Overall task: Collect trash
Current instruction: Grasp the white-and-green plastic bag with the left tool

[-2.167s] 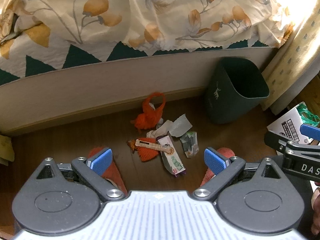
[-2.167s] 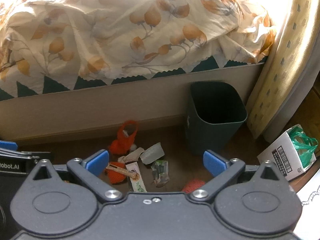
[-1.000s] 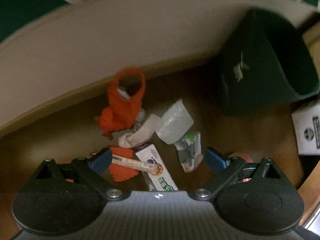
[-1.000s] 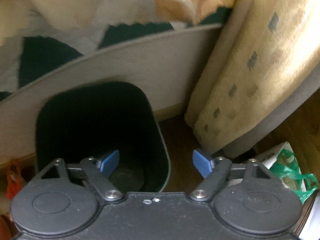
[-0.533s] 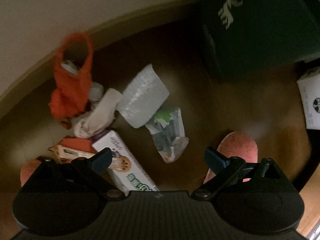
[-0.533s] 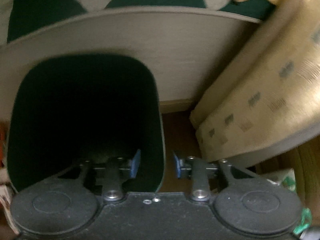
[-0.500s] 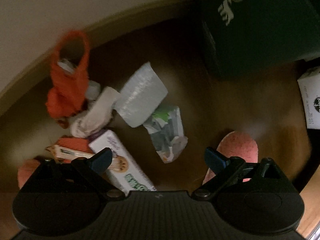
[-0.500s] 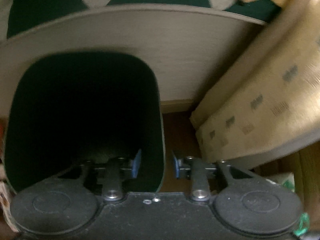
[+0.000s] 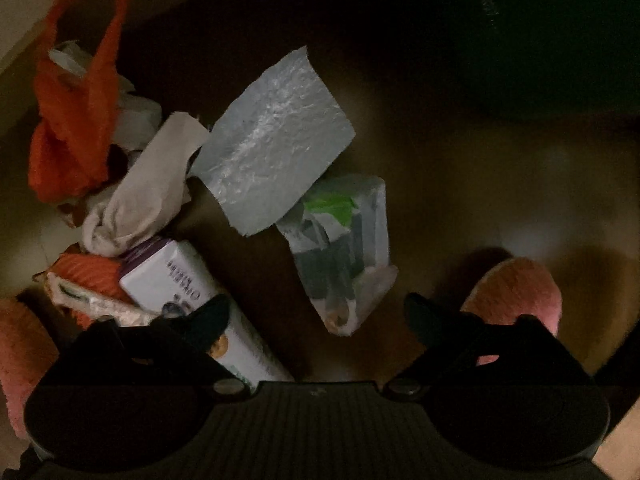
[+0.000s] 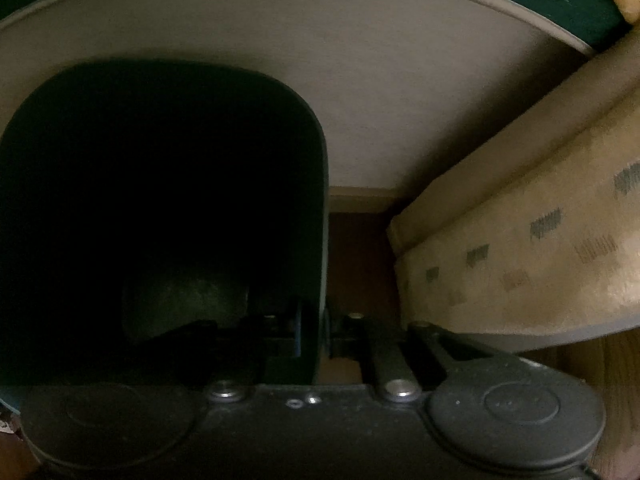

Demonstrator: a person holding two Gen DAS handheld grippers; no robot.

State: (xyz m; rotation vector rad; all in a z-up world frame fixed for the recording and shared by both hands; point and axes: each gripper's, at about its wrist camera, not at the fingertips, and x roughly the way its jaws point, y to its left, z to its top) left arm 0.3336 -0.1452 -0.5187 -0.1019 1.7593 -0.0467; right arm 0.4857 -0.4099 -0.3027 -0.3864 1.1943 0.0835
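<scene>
My right gripper (image 10: 314, 336) is closing on the bin (image 10: 320, 200) wall to steady it. My left gripper (image 9: 316, 316) is closing above the wrapper (image 9: 344, 248), still unpinched on the floor.

An orange mesh bag (image 9: 76, 120) sits at ten o'clock in the left wrist view. Beside it lie a beige crumpled paper (image 9: 148, 196) and a pale grey-blue plastic sheet (image 9: 272, 144). A clear wrapper (image 9: 344, 248) near centre carries green and dark grey print. The carton (image 9: 188, 300) at seven o'clock is white with a purple end and dark lettering. A pink fuzzy slipper (image 9: 516, 300) shows at four o'clock. The floor (image 9: 460, 184) is dark brown. In the right wrist view, the bin (image 10: 316, 208) is dark green, and the curtain (image 10: 540, 240) at three o'clock is tan with grey dashes.
</scene>
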